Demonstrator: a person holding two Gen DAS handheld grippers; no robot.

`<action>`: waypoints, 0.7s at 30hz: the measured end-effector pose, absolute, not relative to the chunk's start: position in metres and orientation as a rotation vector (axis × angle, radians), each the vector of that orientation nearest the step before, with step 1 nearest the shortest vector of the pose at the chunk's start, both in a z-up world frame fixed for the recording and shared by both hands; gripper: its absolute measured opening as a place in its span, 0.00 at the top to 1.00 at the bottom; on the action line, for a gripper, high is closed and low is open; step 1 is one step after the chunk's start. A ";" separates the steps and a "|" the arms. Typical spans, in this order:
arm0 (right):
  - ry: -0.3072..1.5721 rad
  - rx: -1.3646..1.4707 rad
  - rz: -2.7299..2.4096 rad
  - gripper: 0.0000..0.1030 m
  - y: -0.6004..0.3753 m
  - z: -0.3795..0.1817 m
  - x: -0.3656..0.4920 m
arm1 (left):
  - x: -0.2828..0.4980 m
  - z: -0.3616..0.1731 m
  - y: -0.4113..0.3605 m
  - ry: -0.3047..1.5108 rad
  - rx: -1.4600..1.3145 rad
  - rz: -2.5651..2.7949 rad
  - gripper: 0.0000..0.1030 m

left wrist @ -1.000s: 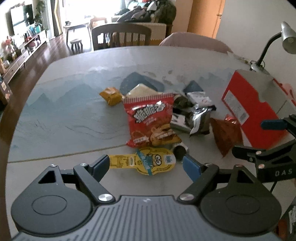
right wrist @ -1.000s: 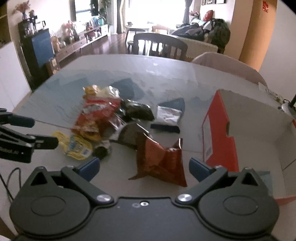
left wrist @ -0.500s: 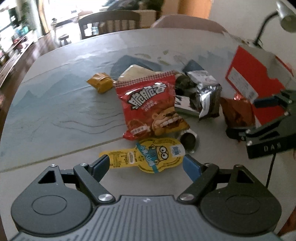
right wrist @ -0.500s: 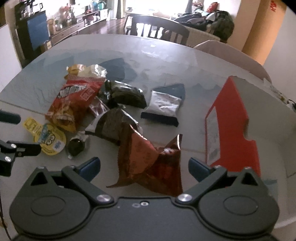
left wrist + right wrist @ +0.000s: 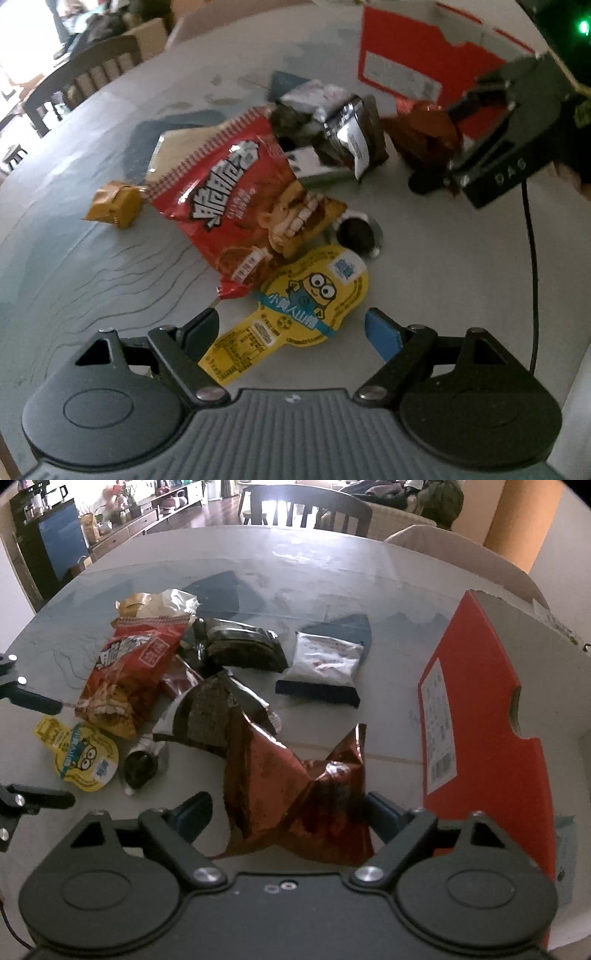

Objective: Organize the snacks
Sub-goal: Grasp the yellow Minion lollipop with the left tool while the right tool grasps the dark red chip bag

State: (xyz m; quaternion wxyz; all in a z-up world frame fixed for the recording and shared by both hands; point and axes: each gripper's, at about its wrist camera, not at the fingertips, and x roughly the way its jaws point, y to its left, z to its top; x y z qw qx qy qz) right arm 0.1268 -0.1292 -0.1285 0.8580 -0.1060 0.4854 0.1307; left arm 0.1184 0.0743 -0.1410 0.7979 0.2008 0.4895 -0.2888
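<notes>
Pale grey and faintly patterned with blue peaks and wavy lines, the table (image 5: 85, 266) fills most of what we see from the left wrist, with a dark wooden chair (image 5: 85, 77) beyond its far edge. Our left gripper (image 5: 291, 332) points down at the table with its jaws spread wide and nothing pressed between them; the yellow cartoon snack pack (image 5: 295, 306) lies flat on the table between the two fingers, its narrow end just beside the left one. Overlapping its top edge is the red chip bag (image 5: 236, 199), with a small gold packet (image 5: 114, 201) to the left, a dark round snack (image 5: 354, 234) to the right, and silver and dark wrappers (image 5: 340, 136) behind. At the upper right the red box (image 5: 402, 55) stands, and the right gripper (image 5: 476, 147) reaches in at the crumpled red-brown bag (image 5: 424, 136). From the right wrist, we see the same table (image 5: 332, 572) and the red box (image 5: 480, 716) lying open on the right. The right gripper (image 5: 288, 812) has just been closing, and the crumpled red-brown bag (image 5: 295, 786) sits between its jaws; the right finger (image 5: 384, 812) touches the bag's edge, while the left finger stands clear of it, so we count it not yet gripped. A white and dark-blue packet (image 5: 325, 672) lies apart behind.
</notes>
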 end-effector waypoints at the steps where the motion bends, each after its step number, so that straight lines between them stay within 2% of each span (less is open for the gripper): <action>1: 1.020 -0.224 0.273 0.15 -0.129 -0.128 0.127 | 0.120 -0.143 0.075 1.059 0.436 -0.630 0.16; 5: 1.022 -0.223 0.259 0.16 -0.127 -0.129 0.127 | 0.129 -0.146 0.076 1.073 0.412 -0.659 0.16; 11: 1.019 -0.230 0.251 0.27 -0.124 -0.129 0.127 | 0.136 -0.145 0.076 1.083 0.363 -0.638 0.18; 16: 1.011 -0.226 0.248 0.34 -0.125 -0.127 0.126 | 0.132 -0.141 0.075 1.082 0.319 -0.585 0.42; 21: 1.007 -0.213 0.250 0.38 -0.127 -0.125 0.122 | 0.125 -0.139 0.071 1.093 0.277 -0.511 0.48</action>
